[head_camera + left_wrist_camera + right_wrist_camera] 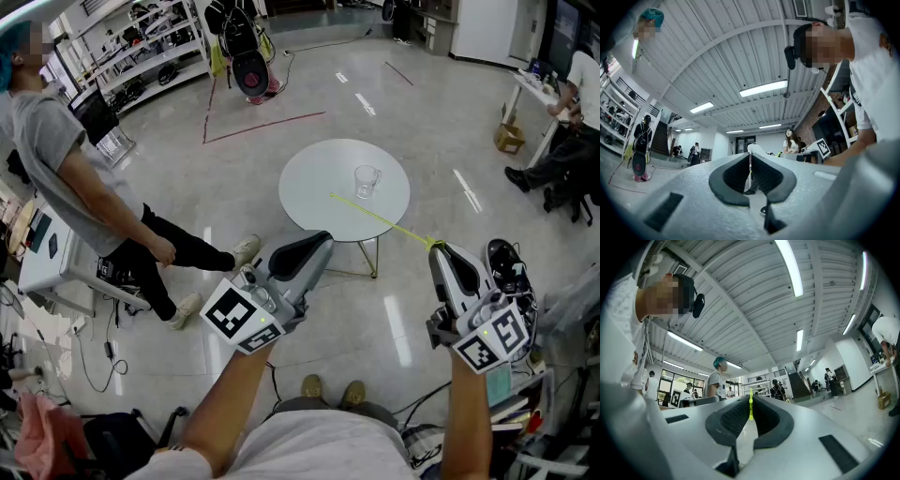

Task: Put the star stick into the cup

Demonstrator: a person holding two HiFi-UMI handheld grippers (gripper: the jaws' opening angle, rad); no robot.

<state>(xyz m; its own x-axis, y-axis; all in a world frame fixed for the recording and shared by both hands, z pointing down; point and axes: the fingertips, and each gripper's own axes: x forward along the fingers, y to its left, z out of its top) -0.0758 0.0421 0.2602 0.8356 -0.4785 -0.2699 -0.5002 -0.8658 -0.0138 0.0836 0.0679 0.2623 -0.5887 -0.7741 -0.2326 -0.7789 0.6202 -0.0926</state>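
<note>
hand-held gripper (751, 398) | jaws clamp yellow-green star stick (751, 411) | apparently at tips

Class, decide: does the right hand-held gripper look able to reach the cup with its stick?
Probably yes: the right hand-held gripper grips the stick, whose tip nears the cup; nothing stands between.

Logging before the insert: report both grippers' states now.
Left gripper: closed, empty.
Right gripper: closed on the star stick.
</note>
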